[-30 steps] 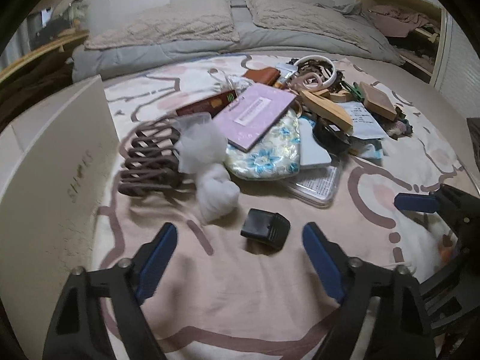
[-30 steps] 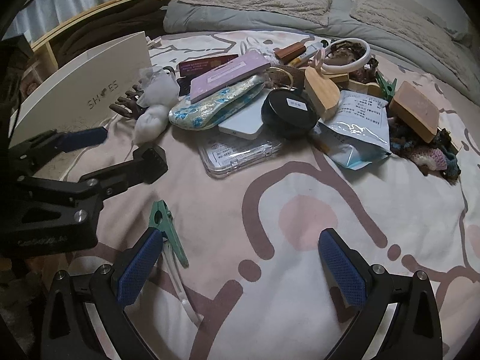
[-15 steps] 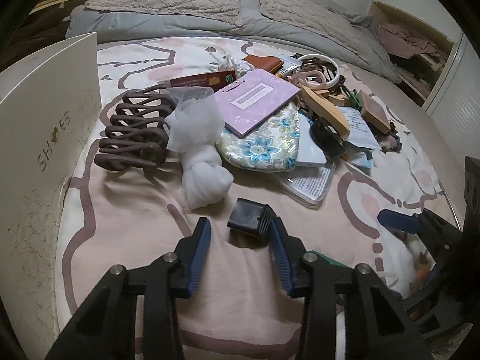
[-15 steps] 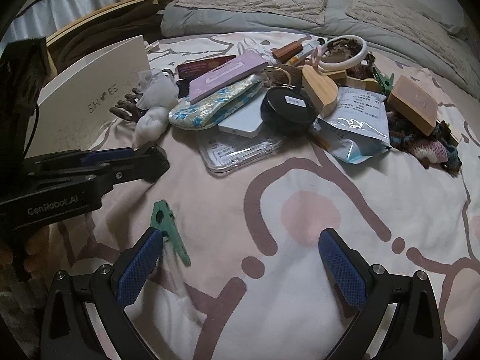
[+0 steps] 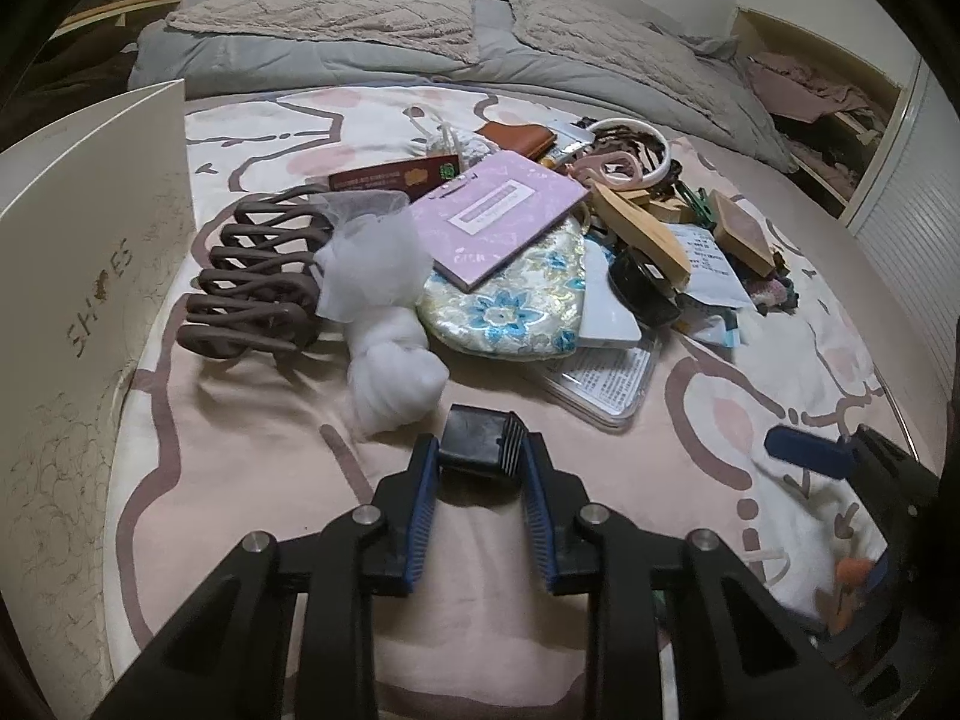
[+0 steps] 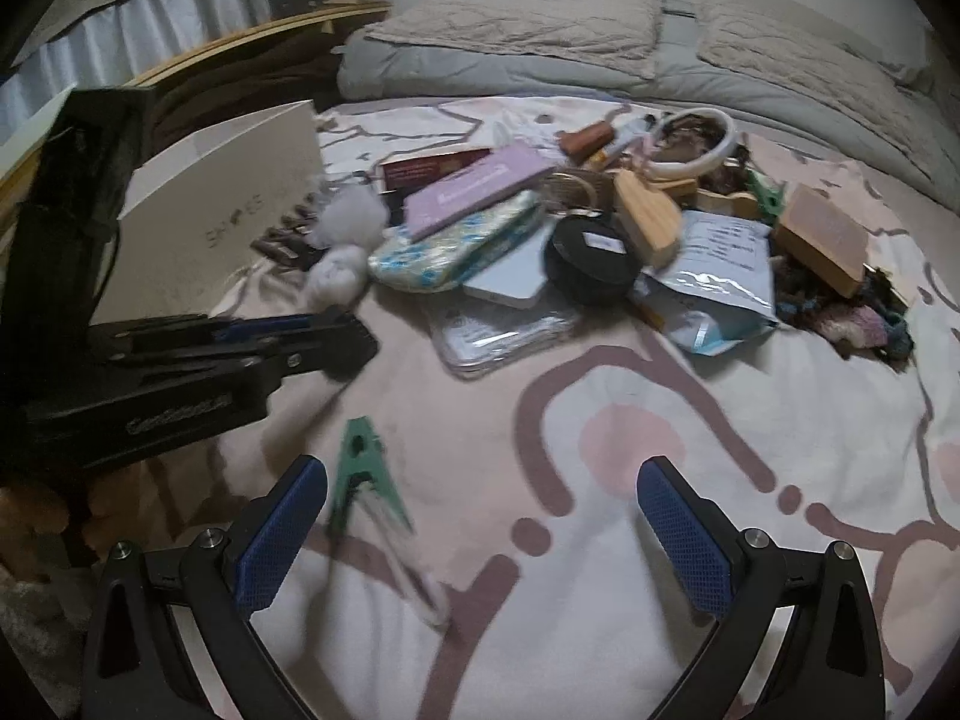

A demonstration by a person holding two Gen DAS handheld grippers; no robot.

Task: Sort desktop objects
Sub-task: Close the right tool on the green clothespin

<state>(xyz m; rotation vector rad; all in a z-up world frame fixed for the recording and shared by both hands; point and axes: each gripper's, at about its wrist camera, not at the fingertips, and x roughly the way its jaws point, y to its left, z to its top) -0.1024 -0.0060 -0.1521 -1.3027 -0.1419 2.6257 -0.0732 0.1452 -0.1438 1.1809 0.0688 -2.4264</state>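
Left wrist view — left gripper [image 5: 480,461] jaws closing onto the small black ribbed plastic block [image 5: 480,438], squarely between its pads — pressing both flanks.

Home bedroom, made bed with pillows [image 5: 372,6], grey duvet [image 5: 336,57], patterned bedspread [image 5: 252,468]

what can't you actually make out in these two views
- Left wrist view: whether the left gripper fingers already press the small black box; they are closing around it, and its underside is hidden.
- Right wrist view: the green clip and the pale stick beside it are motion-blurred.
- Right wrist view: the lettering on the left gripper's body is smeared, unreadable.
- Both views: print on the clear case is too small to read.
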